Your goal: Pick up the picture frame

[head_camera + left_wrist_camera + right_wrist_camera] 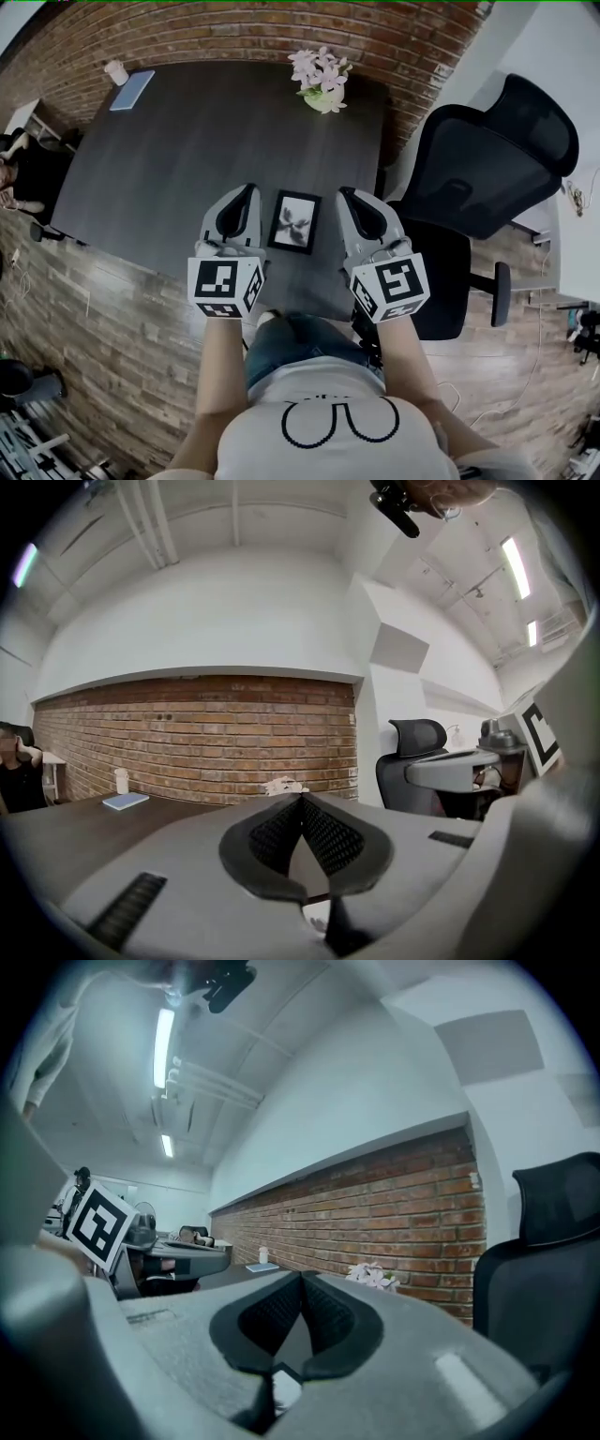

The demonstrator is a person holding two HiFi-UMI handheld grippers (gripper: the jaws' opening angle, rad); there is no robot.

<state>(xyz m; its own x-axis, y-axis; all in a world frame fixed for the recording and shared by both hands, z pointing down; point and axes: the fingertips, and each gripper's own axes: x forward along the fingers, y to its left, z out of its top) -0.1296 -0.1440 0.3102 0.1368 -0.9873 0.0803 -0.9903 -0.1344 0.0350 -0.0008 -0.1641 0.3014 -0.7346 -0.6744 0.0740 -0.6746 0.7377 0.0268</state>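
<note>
- Picture frame (294, 222) lay flat on the dark table (187, 141), close to the edge nearest the person, with a black border around a pale print.
- From the head view it sat between the two grippers, with a strip of bare tabletop showing on each side of it.
- Left gripper (248, 190) was held out level over the near edge of the table, its jaws pressed together with nothing between them.
- Right gripper (345, 194) was held the same way on the other side of the frame, its jaws also closed and empty.
- Neither gripper touched the frame.
- A pot of pink flowers (322, 80) stood at the far edge of the table, against the brick wall (234, 33).
- A blue notebook (132, 90) lay at the far left corner, with a small white cup (116, 72) just beside it.
- A black office chair (487, 169) stood to the right of the table.
- A seated person (21, 173) was at the left edge of the head view.
</note>
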